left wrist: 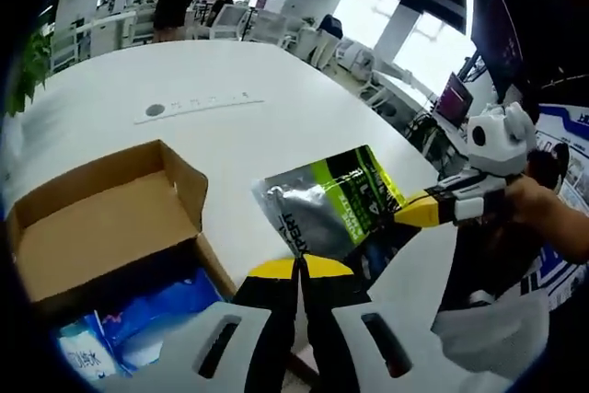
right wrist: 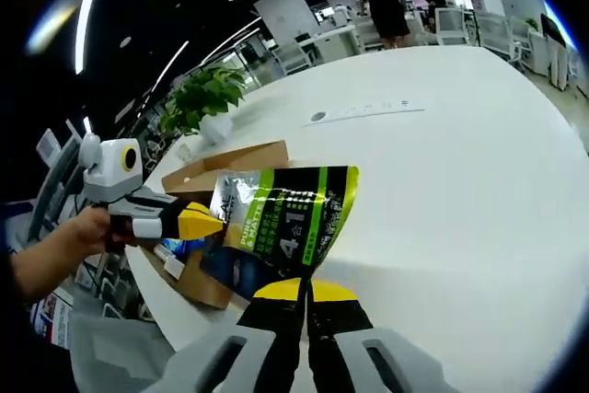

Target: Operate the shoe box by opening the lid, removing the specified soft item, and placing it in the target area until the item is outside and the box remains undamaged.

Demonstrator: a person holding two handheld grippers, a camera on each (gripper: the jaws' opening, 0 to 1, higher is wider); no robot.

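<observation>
Both hand-held grippers, left [left wrist: 299, 269] and right [right wrist: 304, 290], are pinching the pouch [right wrist: 281, 218] by its edges, hanging above the counter [right wrist: 442, 181], beside the box [left wrist: 101, 218]. It is looking light, floppy, slippery.

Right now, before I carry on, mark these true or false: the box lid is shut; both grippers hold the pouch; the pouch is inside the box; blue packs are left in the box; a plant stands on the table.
1. The box lid is shut. False: its flap stands open.
2. Both grippers hold the pouch. True: the left gripper and right gripper each pinch an edge of it.
3. The pouch is inside the box. False: it is held up beside the box, above the table.
4. Blue packs are left in the box. True.
5. A plant stands on the table. True: it stands at the table's far edge.
</observation>
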